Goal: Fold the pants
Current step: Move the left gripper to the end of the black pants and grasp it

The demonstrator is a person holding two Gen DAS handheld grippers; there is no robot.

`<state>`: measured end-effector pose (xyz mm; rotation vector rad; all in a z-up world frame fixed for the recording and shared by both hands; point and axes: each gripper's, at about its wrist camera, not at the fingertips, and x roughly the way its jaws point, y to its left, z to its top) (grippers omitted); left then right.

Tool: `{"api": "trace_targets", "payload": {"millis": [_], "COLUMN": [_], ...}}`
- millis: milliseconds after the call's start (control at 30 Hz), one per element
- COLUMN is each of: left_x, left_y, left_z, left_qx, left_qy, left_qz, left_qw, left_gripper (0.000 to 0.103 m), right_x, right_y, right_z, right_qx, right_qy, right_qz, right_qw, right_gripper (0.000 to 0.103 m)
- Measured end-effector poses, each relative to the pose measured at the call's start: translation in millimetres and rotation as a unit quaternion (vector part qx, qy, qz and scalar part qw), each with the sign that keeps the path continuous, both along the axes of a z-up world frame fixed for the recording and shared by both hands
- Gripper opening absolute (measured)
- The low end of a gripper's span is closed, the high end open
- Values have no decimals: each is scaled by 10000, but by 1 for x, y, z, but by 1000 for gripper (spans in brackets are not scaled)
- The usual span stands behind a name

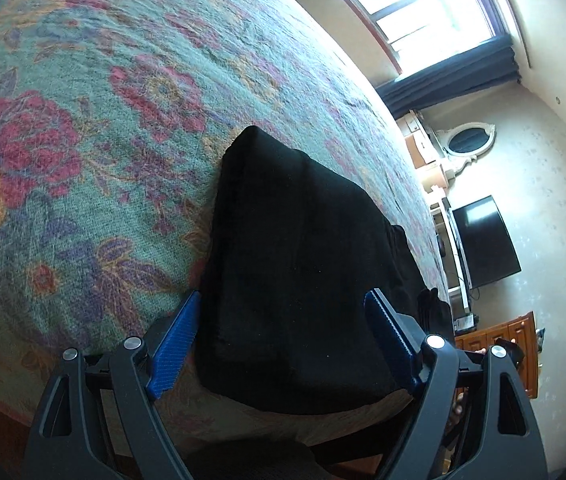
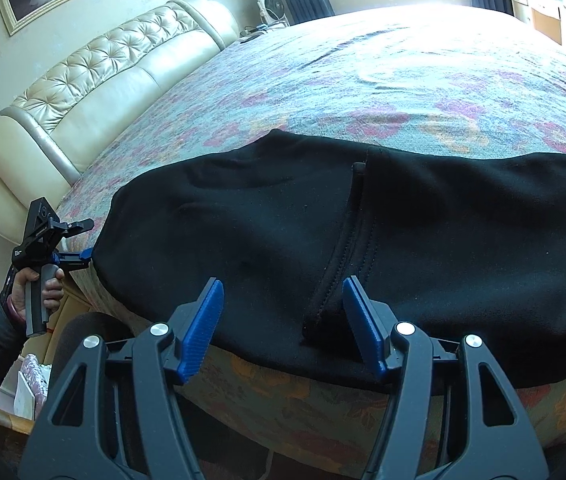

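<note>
- Hovering at the near edge of the bed (image 2: pixel 363 92), the right gripper (image 2: pixel 283 304) has its blue fingers (image 2: pixel 203 328) spread apart, gripping nothing; the cloth's hem lies below the gap between them
- Just beyond them the black pants (image 2: pixel 423 240) lie flat across the bed's near side, their near edge draped over the mattress edge, a stitched seam running from near to far through the middle
- At the left end of the pants, the left gripper (image 2: pixel 83 254) is held by a hand (image 2: pixel 33 284) in a dark sleeve; in its own view its fingers (image 1: pixel 177 340) stand wide, one on each side of the cloth's end, whether touching it I cannot tell
- Further off, the flowered bedspread (image 1: pixel 83 120) stretches to a padded cream headboard (image 2: pixel 95 76) at far left
- Farthest, a bright window (image 1: pixel 415 4) with dark curtains
</note>
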<state>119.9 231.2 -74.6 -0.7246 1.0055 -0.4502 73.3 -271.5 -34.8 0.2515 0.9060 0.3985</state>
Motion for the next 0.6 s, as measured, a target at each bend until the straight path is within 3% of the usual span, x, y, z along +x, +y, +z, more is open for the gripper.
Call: {"api": "trace_targets", "payload": {"millis": [267,467,533,600], "left_x": [12,14,14,19], "left_y": [9,-7,-14,-13], "left_z": [-5,-1,0,-6], "left_qx": [-254,-284,-79,-52], "left_qy": [262,71,19,183], "left_qz": [-333,-553,-599,-524], "left_qw": [9988,9980,9982,9984], "left_gripper": [81,80,71,31], "right_x": [-3,-2,-3,-3], "right_y": [-1,4,6,7], "right_z": [0,-4,-4,-4], "right_qx": [124,143,123,145], "right_qy": [59,79,77,76], "right_qz": [-29,27,30,23], "right_qw": [9999,9999,9999,9999], "right_gripper": [62,69,69,69]}}
